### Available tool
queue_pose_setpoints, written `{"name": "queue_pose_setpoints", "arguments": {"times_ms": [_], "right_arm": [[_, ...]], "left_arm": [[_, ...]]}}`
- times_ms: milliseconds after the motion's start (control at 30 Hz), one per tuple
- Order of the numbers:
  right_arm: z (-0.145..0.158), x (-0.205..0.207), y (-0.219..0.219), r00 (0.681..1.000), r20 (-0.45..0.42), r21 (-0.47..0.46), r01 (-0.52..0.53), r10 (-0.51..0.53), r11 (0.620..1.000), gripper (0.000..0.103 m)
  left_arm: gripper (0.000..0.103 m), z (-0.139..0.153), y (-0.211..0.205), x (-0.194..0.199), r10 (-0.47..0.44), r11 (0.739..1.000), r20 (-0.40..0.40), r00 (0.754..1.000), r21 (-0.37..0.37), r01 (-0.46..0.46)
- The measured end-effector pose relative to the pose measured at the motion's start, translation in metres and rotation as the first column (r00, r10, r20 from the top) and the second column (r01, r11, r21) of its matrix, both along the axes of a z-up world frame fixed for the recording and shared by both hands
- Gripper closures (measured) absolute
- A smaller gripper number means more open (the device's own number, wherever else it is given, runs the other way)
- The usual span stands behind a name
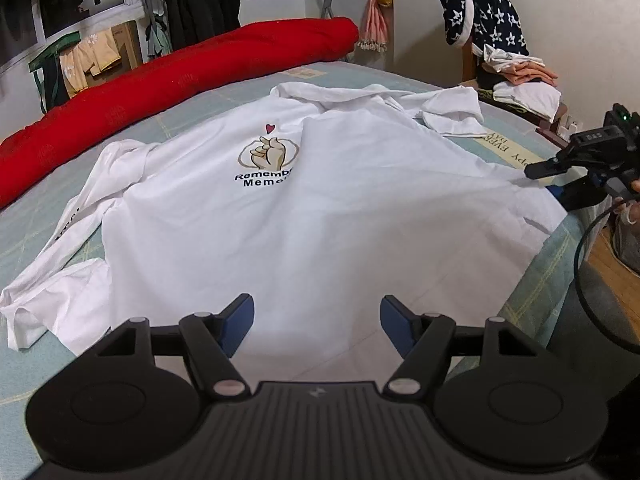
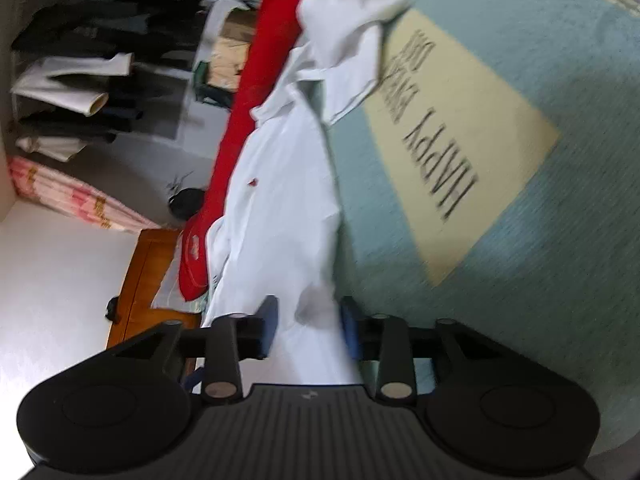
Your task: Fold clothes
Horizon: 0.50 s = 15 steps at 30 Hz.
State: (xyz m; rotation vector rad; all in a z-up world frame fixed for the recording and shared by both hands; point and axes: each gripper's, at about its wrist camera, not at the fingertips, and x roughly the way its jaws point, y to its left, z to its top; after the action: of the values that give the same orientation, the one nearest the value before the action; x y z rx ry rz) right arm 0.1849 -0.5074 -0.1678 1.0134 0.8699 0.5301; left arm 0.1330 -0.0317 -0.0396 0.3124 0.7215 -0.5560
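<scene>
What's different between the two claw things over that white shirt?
The left gripper faces straight along the bed, level; the right gripper is rolled onto its side. The left's jaws gape wide with the white shirt lying beyond them; the right's stand closer, with the shirt's side edge between them, not yet pinched. Both have black arms and blue finger pads.

Even, soft indoor light; the left wrist view is sharp, with the white shirt (image 1: 304, 200) close to overexposed. The right wrist view is motion-blurred, smearing the bed (image 2: 540, 240) lettering. Both show fisheye bending and dark corners.
</scene>
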Motion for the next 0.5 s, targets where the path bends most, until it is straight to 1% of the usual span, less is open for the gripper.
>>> {"name": "queue_pose_setpoints", "arguments": {"times_ms": [33,67,100,133,167,267,333,400,433,467,500], "right_arm": [[-0.001,-0.003,0.001,1.0,0.005,0.006,-0.004,0.004,1.0,0.062],[-0.002,-0.005,0.002,1.0,0.01,0.005,-0.009,0.009,1.0,0.065],[0.002,-0.006,0.005,1.0,0.009,-0.037,-0.013,0.013,0.999,0.083],[0.006,-0.007,0.007,1.0,0.006,-0.079,-0.009,0.01,0.997,0.094],[0.01,-0.009,0.008,1.0,0.005,-0.117,-0.006,0.007,0.993,0.094],[0.026,-0.019,0.003,1.0,0.02,-0.161,0.01,-0.007,0.987,0.096],[0.033,-0.025,0.001,1.0,0.01,-0.223,0.012,-0.01,0.975,0.096],[0.043,-0.03,0.002,1.0,0.018,-0.305,0.025,-0.021,0.952,0.096],[0.05,-0.032,0.003,0.999,0.029,-0.353,0.037,-0.028,0.935,0.092],[0.057,-0.034,0.004,0.998,0.044,-0.396,0.05,-0.036,0.917,0.091],[0.065,-0.038,0.004,0.996,0.079,-0.413,0.076,-0.048,0.907,0.089]], "left_arm": [[0.032,0.0,0.0,0.0,0.001,1.0,0.0,1.0,0.0,-0.001],[0.032,0.0,0.001,0.0,0.003,1.0,0.0,1.0,0.0,-0.003],[0.032,0.001,0.001,-0.001,0.004,1.0,0.0,1.0,0.0,-0.004],[0.032,0.001,0.002,-0.002,0.003,1.0,0.0,1.0,0.003,-0.003],[0.032,0.001,0.002,-0.003,0.002,1.0,0.0,1.0,0.005,-0.002],[0.032,0.002,0.005,-0.006,0.0,1.0,-0.005,1.0,0.02,0.0],[0.032,0.0,0.008,-0.007,-0.004,1.0,-0.008,1.0,0.031,0.004],[0.032,-0.001,0.009,-0.005,0.001,0.999,-0.009,1.0,0.037,-0.001],[0.032,-0.002,0.008,-0.003,0.007,0.999,-0.007,1.0,0.039,-0.007],[0.032,-0.002,0.007,-0.002,0.009,0.999,-0.005,1.0,0.037,-0.009],[0.032,-0.002,0.005,0.001,0.004,1.0,-0.005,1.0,0.028,-0.004]]}}
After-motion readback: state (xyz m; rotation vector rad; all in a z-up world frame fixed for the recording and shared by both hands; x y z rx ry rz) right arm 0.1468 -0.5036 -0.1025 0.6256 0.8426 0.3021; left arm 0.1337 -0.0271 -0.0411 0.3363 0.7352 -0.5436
